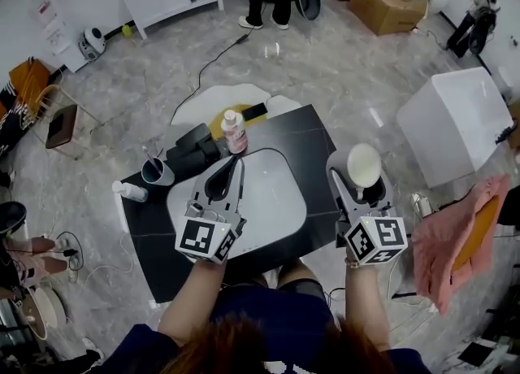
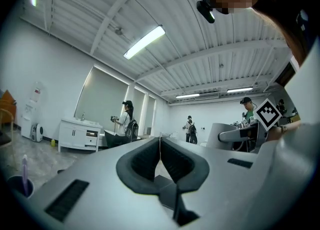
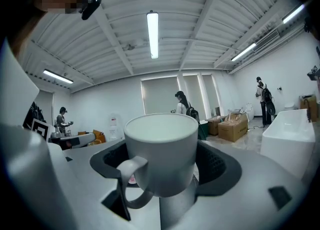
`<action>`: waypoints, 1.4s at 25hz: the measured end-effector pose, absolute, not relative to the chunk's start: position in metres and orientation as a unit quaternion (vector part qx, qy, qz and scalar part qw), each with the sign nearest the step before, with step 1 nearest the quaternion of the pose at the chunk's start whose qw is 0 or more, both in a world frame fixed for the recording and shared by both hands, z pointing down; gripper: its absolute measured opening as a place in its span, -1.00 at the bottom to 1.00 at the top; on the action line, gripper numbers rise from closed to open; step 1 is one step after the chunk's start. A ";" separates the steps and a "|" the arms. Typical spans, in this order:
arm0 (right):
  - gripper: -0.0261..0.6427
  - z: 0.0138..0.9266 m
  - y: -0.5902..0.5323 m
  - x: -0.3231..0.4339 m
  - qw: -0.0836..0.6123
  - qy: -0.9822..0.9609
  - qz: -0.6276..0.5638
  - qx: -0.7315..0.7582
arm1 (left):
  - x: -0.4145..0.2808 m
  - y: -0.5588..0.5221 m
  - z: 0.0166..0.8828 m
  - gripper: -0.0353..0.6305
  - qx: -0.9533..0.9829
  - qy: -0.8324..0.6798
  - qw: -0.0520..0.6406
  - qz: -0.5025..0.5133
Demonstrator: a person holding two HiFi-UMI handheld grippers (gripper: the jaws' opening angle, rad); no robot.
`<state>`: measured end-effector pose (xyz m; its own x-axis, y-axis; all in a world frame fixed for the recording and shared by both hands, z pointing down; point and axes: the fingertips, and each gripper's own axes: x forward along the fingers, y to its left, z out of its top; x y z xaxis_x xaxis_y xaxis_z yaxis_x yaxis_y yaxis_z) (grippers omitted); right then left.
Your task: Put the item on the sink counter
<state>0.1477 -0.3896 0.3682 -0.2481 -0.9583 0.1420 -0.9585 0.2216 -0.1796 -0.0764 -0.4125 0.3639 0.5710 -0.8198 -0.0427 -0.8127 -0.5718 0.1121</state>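
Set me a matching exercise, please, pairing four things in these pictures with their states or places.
Things:
1. left gripper
2. right gripper
3. bottle
4. toothbrush cup

States or places:
A. stands left of the basin
B. holds the white mug
C. jaws together, nothing between them
D. stands behind the basin

Pairs: 1-C, 2-B, 3-D, 4-A.

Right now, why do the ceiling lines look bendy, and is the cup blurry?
Right gripper view: the wide lens bows the ceiling beams, while the white mug between the fingers looks fairly clear. Head view: the floor curves too.
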 end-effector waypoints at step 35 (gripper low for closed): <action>0.35 0.621 -0.472 0.105 0.207 -0.801 0.161 0.539 | -0.051 -0.488 0.495 -0.82 0.878 -0.460 0.128 0.033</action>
